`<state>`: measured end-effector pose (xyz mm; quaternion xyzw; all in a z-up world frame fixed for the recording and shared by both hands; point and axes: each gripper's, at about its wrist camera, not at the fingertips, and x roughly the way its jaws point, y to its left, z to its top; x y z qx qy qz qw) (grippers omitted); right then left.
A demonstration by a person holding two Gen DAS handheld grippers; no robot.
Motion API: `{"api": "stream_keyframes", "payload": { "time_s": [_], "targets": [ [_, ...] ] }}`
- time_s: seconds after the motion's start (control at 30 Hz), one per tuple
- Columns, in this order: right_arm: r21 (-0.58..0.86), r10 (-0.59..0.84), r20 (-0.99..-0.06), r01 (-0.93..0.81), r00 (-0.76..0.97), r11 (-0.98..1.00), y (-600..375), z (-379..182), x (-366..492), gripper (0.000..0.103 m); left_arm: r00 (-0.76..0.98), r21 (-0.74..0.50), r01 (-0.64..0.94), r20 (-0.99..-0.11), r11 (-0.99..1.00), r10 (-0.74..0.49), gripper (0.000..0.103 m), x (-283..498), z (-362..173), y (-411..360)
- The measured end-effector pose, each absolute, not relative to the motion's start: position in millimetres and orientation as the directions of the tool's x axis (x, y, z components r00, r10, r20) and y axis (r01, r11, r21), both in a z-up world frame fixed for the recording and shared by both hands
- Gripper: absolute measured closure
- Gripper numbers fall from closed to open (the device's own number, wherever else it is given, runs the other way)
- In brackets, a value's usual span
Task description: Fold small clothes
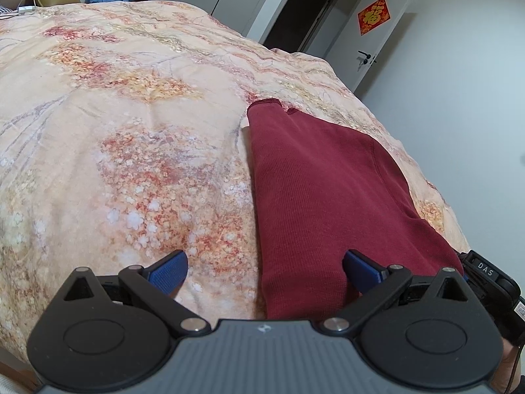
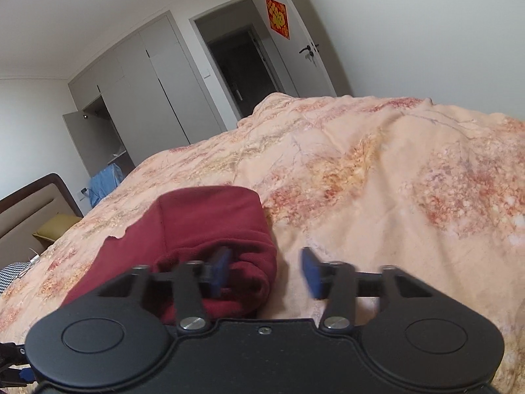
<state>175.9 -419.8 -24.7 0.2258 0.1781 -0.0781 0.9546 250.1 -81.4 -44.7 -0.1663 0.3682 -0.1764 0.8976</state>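
A dark red knitted garment (image 1: 321, 197) lies folded lengthwise on the floral bedspread (image 1: 131, 131). My left gripper (image 1: 264, 267) is open and hovers over the garment's near left edge, with its right blue pad (image 1: 361, 271) above the red cloth and its left pad over the bedspread. In the right wrist view the same garment (image 2: 210, 226) lies bunched at its near end. My right gripper (image 2: 267, 271) is open at the garment's right edge; its left pad (image 2: 220, 271) rests against the bunched red fabric and its right pad is over the bedspread (image 2: 393, 180).
The bed fills both views. A wardrobe (image 2: 147, 98) with one open door, a dark doorway (image 2: 239, 65) and a white door with a red decoration (image 2: 278, 18) stand beyond. A headboard and yellow pillow (image 2: 55, 226) are at the left. The right gripper's body (image 1: 492, 279) shows at the left view's right edge.
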Motion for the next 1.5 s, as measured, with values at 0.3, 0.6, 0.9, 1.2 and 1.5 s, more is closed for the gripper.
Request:
{"api": "stream_keyframes", "payload": {
  "time_s": [0.3,0.6,0.9,1.2,1.5],
  "targets": [
    [0.415,0.100,-0.303,0.036,0.948,0.909,-392.9,-4.8,156.0,0.044,0.660,-0.436,0.210,-0.597,0.875,-0.456,0.000,251.4,-45.1,-77.8],
    [0.428,0.216,-0.352,-0.049,0.911,0.903,-363.8,-8.2,138.7,0.091,0.663,-0.444,0.210,-0.590,0.871,-0.461,0.000,248.2,-46.1,-73.0],
    [0.448,0.231,-0.390,-0.036,0.891,0.893,-357.9,-14.3,122.3,0.095,0.665,-0.408,0.193,-0.615,0.893,-0.424,0.001,240.7,-41.3,-70.7],
    [0.438,0.241,-0.403,-0.045,0.883,0.898,-349.9,-13.9,121.8,0.095,0.665,-0.401,0.181,-0.623,0.898,-0.412,0.001,236.4,-39.3,-66.1],
    [0.455,0.247,-0.398,-0.043,0.883,0.889,-350.5,-22.4,123.6,0.089,0.675,-0.395,0.172,-0.620,0.903,-0.400,0.000,234.1,-34.2,-64.8]
  ]
}}
